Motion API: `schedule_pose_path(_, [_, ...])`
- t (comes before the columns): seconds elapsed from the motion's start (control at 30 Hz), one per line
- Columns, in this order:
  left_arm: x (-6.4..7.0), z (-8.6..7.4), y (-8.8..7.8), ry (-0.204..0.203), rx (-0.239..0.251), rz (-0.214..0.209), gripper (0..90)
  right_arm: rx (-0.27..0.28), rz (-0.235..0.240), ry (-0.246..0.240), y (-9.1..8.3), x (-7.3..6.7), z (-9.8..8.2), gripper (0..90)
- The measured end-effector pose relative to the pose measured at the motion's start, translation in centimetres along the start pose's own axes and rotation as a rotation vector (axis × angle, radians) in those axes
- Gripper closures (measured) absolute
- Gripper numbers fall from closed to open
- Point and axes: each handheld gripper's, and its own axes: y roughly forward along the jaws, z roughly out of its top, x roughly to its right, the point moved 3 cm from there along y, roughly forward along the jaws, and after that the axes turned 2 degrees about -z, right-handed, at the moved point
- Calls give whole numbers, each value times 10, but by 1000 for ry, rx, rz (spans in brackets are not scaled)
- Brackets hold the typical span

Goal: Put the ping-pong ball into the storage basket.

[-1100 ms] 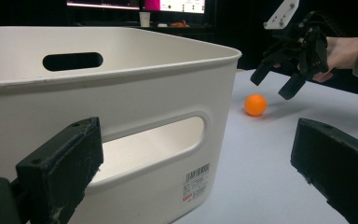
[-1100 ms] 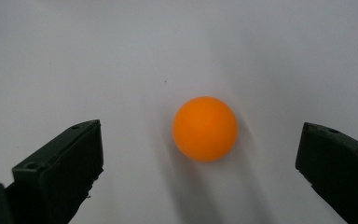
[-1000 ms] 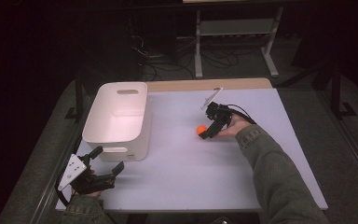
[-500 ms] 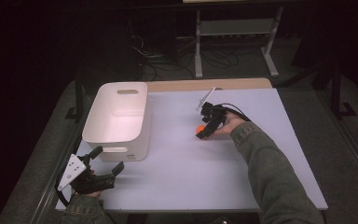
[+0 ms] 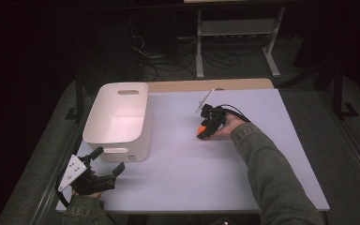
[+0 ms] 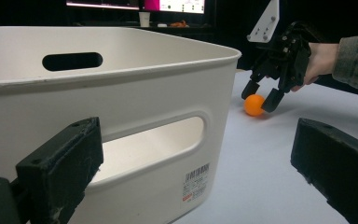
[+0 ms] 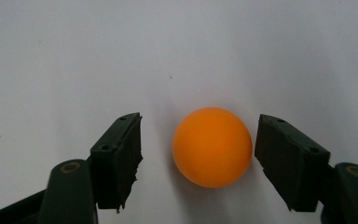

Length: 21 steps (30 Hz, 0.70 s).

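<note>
The right claw (image 7: 198, 156) stood open with its jaws to either side of the orange ball (image 7: 213, 147), a clear gap showing on the left side of the frame and only a sliver on the right, so nothing was yet gripped; the ball rested on the pale table (image 7: 177, 46) just below the middle of that frame, and in the high view it lay right of centre (image 5: 200, 128), well apart from the white bin (image 5: 117, 123); it looked like a light, hollow, smooth sphere, so it would probably roll at a nudge and squirt out of an off-centre pinch, and it could dent if squeezed hard; the sound hold, by my judgement, was across its widest girth with both pads level and a gentle closing; in the high view the right hand (image 5: 228, 125) reached in from the lower right with the sleeve (image 5: 267, 173) stretched across the table and the claw tipped downward toward the ball; the left claw (image 5: 107, 160) sat at the lower left of the high view, jaws spread wide and empty, aimed at the near wall of the bin, whose handle slot and barcode label (image 6: 196, 182) showed between its jaws.
</note>
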Motion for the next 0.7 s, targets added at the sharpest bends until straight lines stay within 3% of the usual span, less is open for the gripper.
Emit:
schedule_pose_path(0.27, [0,0,0,0,-1,0,17,-7,-3,4,1,4,-3,486])
schedule_pose_path(0.7, [0,0,0,0,-2,1,17,-8,24,-1,-4,0,-2,497])
